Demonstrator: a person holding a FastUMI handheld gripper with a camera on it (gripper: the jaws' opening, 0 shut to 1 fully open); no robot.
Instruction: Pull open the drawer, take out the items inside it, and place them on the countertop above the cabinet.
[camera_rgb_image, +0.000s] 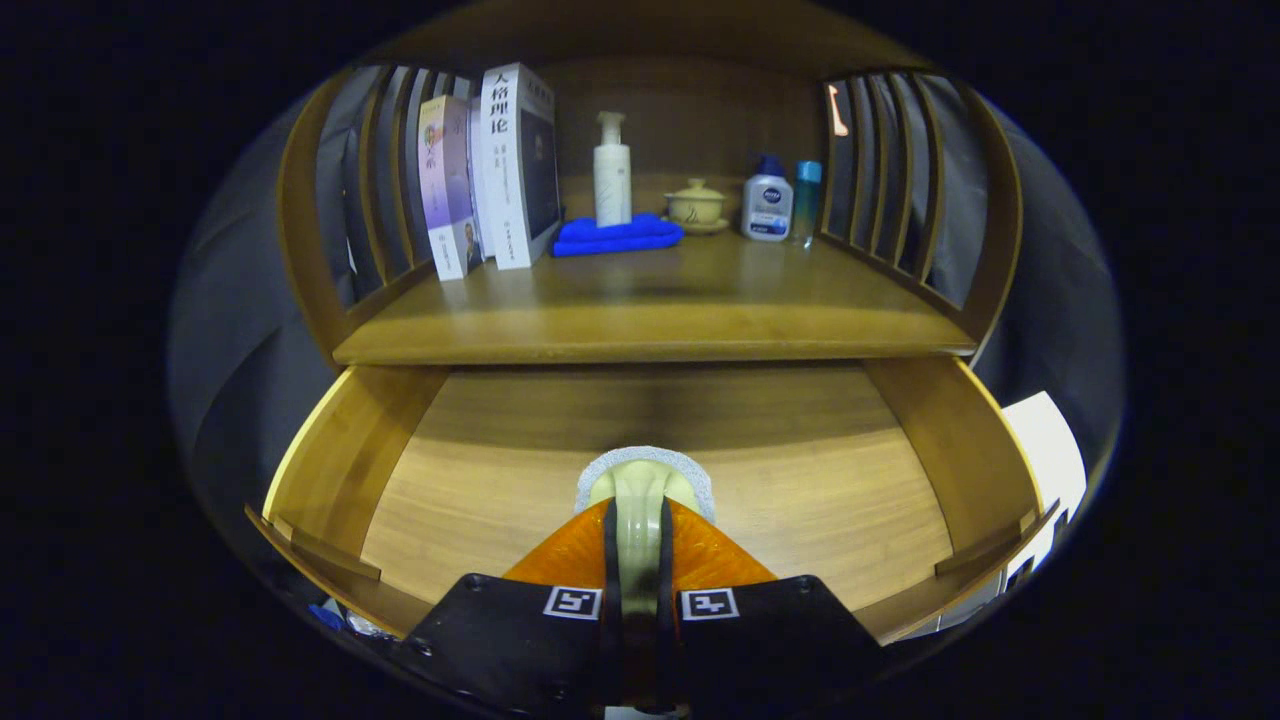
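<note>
The wooden drawer (340, 460) stands pulled open below the countertop (650, 300). My gripper (640, 505) hangs over the drawer's floor, its orange fingers (565, 555) shut on a pale cream item (640, 490) with a grey, rough-looking rim. The item sticks out just ahead of the fingertips and runs back between them. I cannot tell whether it rests on the drawer floor or is lifted off it. The rest of the drawer floor shows bare wood.
On the countertop's back stand several books (490, 170), a folded blue cloth (615, 236) with a white pump bottle (612, 172), a lidded ceramic cup (696, 205), a white-and-blue bottle (768, 200) and a teal tube (806, 200). Slatted wooden sides (900, 170) flank it.
</note>
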